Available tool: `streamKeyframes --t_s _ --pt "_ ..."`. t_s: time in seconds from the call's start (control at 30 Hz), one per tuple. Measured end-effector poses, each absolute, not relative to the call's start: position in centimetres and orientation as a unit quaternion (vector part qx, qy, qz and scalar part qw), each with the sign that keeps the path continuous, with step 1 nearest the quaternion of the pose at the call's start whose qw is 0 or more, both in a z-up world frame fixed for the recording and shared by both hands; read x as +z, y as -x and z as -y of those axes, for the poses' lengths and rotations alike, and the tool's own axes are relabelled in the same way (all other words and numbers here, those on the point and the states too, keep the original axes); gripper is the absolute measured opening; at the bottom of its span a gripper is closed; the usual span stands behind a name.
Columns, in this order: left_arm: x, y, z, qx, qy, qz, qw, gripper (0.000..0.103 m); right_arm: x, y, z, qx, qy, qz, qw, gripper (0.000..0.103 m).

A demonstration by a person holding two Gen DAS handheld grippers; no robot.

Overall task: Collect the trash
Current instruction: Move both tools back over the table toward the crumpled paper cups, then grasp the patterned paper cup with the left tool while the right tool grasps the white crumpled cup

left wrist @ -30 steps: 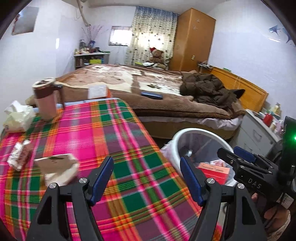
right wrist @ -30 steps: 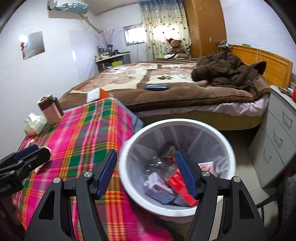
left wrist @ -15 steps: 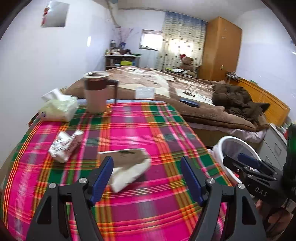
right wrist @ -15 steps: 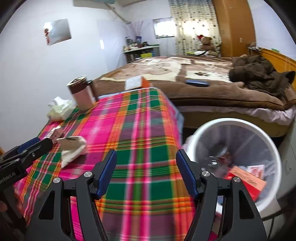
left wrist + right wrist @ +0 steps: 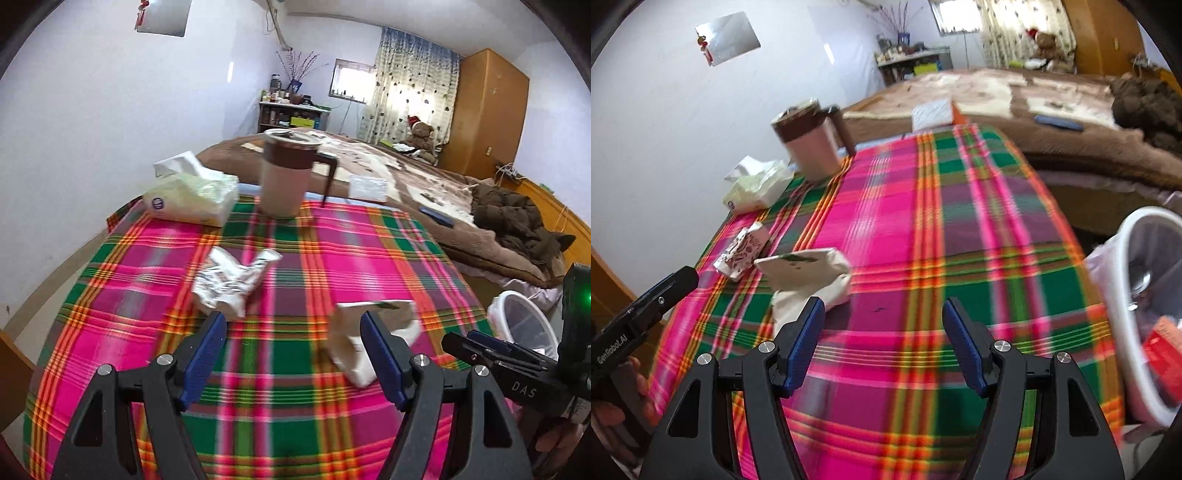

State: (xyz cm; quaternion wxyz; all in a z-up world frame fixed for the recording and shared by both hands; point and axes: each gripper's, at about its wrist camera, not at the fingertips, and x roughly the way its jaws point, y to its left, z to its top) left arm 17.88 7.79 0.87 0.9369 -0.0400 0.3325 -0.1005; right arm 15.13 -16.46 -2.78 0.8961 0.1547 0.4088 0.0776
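Two pieces of trash lie on the plaid tablecloth [image 5: 343,243]: a crumpled silvery wrapper [image 5: 229,280] and a beige and white paper bag [image 5: 347,332]. My left gripper [image 5: 293,321] hovers open and empty just short of them, the wrapper off its left finger, the bag behind its right finger. My right gripper [image 5: 882,306] is open and empty too, with the paper bag [image 5: 809,273] just beyond its left finger and the wrapper [image 5: 742,251] further left. Each gripper shows in the other's view: the right gripper [image 5: 458,341], the left gripper [image 5: 679,278].
A white trash bin [image 5: 1126,236] with a clear liner and red packaging inside stands off the table's right edge, also seen as the bin [image 5: 506,299]. At the table's far end stand a brown-lidded mug [image 5: 284,177] and a tissue pack [image 5: 192,199]. A bed lies beyond.
Both views have swung left from the bin onto the table. The wrapper and paper bag have come closer to both grippers. Neither pair of jaws has changed its width.
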Motion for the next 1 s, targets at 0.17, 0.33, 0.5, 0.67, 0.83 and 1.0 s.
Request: streamKeyframes --t_s 0.17,0.33,0.5,0.67,0.83,1.0 --pt "0.1 -19.5 -9.8 -0.09 0.051 -0.345 0.933 0.077 -3.5 -16.5 14.5 0.092 -0.151 -0.423 0.889 0.068" --pt "-0.8 -21.5 -11.4 -0.084 0.062 -0.362 0.926 0.077 -4.4 -18.0 13.8 0.091 -0.167 -0.442 0.877 0.068" --pt "-1.6 -23.7 -11.8 -0.086 0.06 -0.378 0.92 0.08 -4.3 -18.9 13.1 0.096 -0.168 -0.439 0.877 0.065" --pt "-2.7 -25.4 -11.9 -0.092 0.059 -0.395 0.912 0.08 -4.5 -19.9 12.9 0.096 -0.176 -0.439 0.876 0.038" --pt "-3.5 -26.5 -12.1 -0.09 0.054 -0.403 0.909 0.08 -4.3 -20.5 12.8 0.1 -0.183 -0.434 0.877 0.032" --pt "-3.8 -27.6 -12.3 -0.091 0.056 -0.407 0.907 0.08 -3.9 -20.6 13.1 0.097 -0.183 -0.416 0.885 0.027"
